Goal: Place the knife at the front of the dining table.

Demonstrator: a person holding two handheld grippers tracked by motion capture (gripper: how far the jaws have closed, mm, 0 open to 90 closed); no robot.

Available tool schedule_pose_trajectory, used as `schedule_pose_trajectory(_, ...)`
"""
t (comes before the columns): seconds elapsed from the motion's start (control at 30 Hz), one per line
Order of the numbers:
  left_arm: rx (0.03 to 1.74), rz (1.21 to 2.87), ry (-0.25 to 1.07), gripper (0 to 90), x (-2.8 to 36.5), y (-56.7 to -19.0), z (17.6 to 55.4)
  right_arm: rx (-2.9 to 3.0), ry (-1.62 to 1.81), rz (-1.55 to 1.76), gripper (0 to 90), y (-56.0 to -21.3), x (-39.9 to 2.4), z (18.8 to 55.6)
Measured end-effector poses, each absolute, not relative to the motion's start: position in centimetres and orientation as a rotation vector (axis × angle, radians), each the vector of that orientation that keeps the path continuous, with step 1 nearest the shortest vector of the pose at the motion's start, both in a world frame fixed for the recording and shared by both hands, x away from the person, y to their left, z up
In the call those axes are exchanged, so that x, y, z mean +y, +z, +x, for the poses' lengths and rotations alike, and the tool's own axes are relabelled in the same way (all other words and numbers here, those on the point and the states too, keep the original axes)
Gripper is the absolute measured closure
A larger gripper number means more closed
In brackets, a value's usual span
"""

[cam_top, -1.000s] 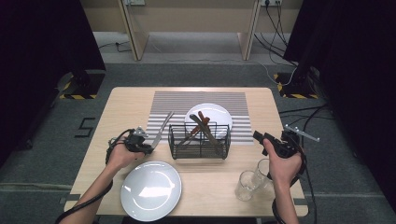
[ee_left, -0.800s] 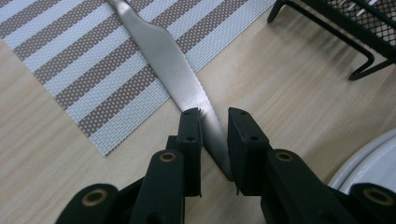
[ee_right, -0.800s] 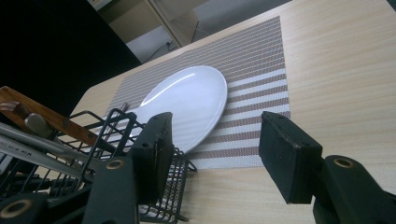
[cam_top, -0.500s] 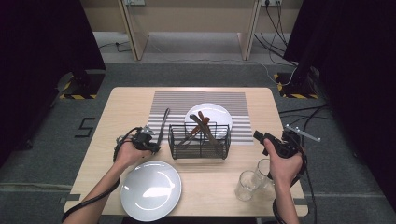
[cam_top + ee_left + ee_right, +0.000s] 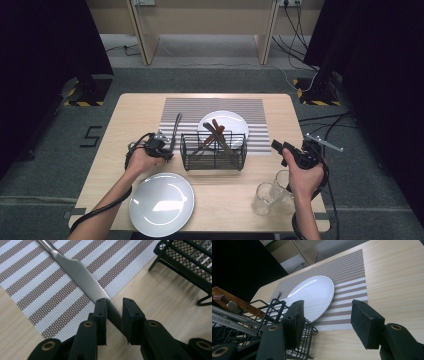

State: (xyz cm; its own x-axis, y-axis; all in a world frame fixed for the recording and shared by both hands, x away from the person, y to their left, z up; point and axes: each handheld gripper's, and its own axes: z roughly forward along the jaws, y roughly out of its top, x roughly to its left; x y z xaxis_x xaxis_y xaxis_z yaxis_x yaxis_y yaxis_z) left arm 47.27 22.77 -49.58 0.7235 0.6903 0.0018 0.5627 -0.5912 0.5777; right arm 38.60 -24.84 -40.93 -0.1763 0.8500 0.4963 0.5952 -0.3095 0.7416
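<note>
Wooden table (image 5: 125, 115) carries a striped placemat (image 5: 190, 107), two white plates (image 5: 161, 204), a black wire caddy (image 5: 213, 151) mid-table and two glasses (image 5: 263, 199) near the front right corner. Left gripper (image 5: 114, 305), jaws narrow, has the knife (image 5: 82, 277) blade between them over the mat's edge. Right gripper (image 5: 327, 317) gapes wide, empty.

Left forearm enters from bottom left, angled up toward table centre; left gripper (image 5: 161, 145) low over table, jaws narrowly parted, one pad against knife (image 5: 82, 277) blade lying between them, other pad slightly off. Right forearm rises near vertical at right; right gripper (image 5: 280, 146) held level, pointing left, jaws wide, nothing between.
</note>
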Motion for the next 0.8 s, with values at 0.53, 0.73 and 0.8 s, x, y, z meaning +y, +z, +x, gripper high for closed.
schedule_pose_trajectory(0.53, 0.923, 2.420, 0.320, 73.6, 21.9, -49.3, 49.2, 1.676, 1.484, 1.836, 44.7, -41.0, -24.7, 38.7)
schedule_pose_trajectory(0.73, 0.930, 2.418, 0.321, 73.7, 21.8, -49.2, 49.6, 1.678, 1.482, 1.836, 44.7, -41.0, -24.7, 38.7)
schedule_pose_trajectory(0.8, 0.931, 2.419, 0.325, 73.7, 21.7, -49.2, 49.8, 1.679, 1.482, 1.835, 44.7, -41.0, -24.7, 38.7)
